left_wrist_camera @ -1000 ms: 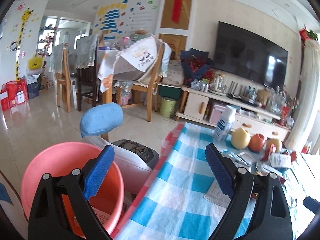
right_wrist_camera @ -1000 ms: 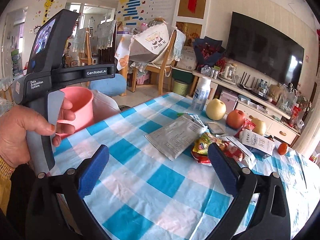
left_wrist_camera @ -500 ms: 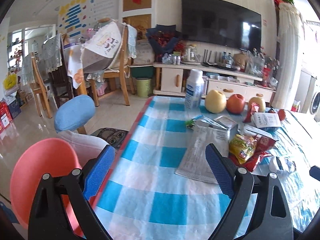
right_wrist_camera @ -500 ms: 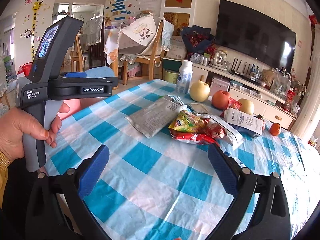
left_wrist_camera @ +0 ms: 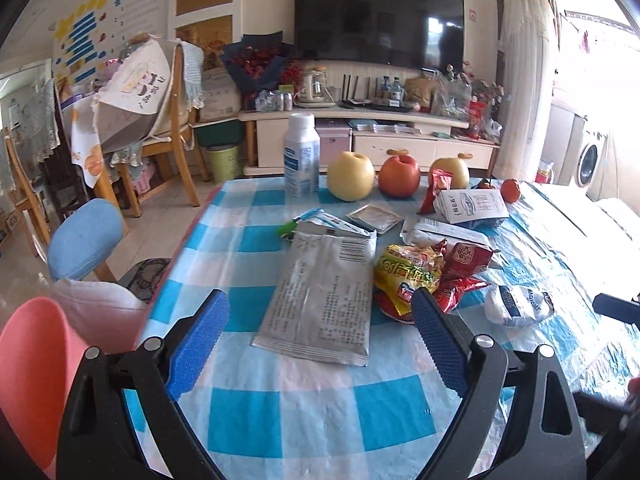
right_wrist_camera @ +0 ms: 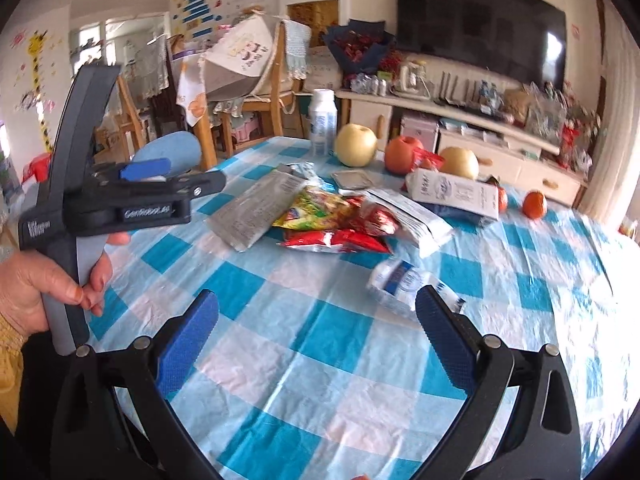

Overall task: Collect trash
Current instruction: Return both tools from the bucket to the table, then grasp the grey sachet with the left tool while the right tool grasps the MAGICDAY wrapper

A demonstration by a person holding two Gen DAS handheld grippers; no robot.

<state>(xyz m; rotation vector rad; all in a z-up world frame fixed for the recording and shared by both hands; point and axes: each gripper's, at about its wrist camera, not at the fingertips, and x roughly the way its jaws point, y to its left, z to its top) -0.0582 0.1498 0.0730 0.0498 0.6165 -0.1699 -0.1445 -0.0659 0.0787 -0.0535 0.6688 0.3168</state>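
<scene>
Both tongs wide, holding nothing; left tongs [left_wrist_camera: 316,336] near silver packet [left_wrist_camera: 324,292]: light, thin, slippery, probably; best pinched at raised near edge

Pink bin [left_wrist_camera: 28,372]: cut off by left edge of left wrist view, base hidden behind left gripper [left_wrist_camera: 316,344] frame.
Silver packet [right_wrist_camera: 252,216]: far end tucked under yellow wrapper [right_wrist_camera: 312,212] in right wrist view.
Red wrapper [left_wrist_camera: 460,276]: partly covered by yellow wrapper.
Crumpled white wrapper [right_wrist_camera: 400,284]: near edge hidden behind right gripper [right_wrist_camera: 316,340] finger.
Print on silver packet and carton [left_wrist_camera: 472,206]: too small to read.
TV shelf clutter [right_wrist_camera: 540,112]: blurred in right wrist view.
Person's hand [right_wrist_camera: 44,280]: cut off at left edge.
</scene>
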